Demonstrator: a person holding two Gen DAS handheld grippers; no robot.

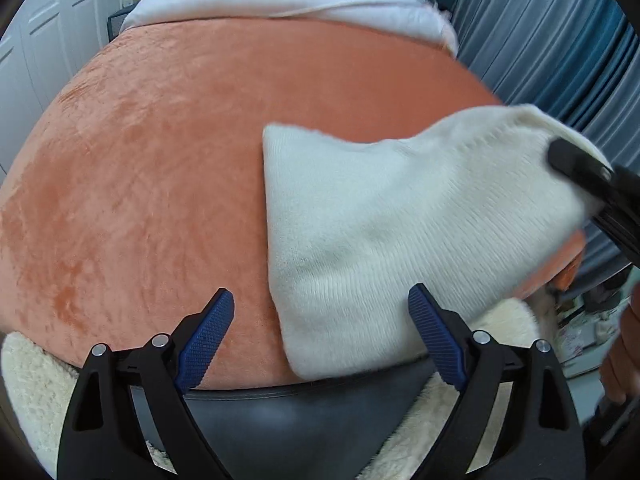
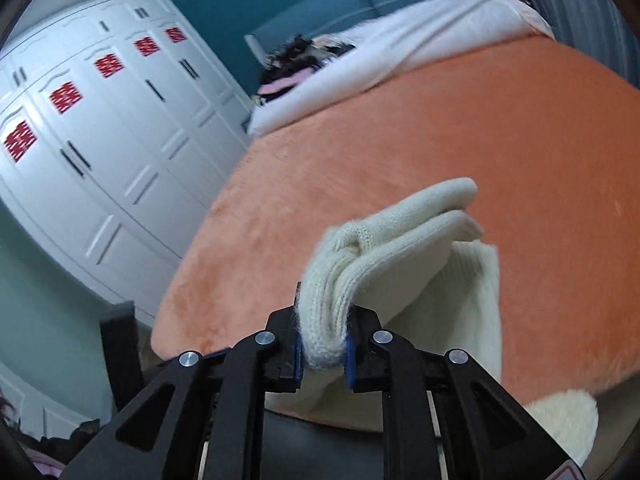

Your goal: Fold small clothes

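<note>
Here, the only markings were the red paper emblems [image 2: 66,97] on the white wardrobe [image 2: 120,152] at 10 o'clock; their characters were not legible. Your right gripper [image 2: 323,350] clamped a bunched edge of the cream knit garment [image 2: 400,256], raising that end off the orange blanket [image 2: 500,140]. Your left gripper [image 1: 320,320] stood wide apart, holding nothing; its right finger [image 1: 436,340] overlapped the garment's near edge, contact unclear.

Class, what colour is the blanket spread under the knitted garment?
Orange. The blanket shows best in the left wrist view, under the cream garment.
</note>
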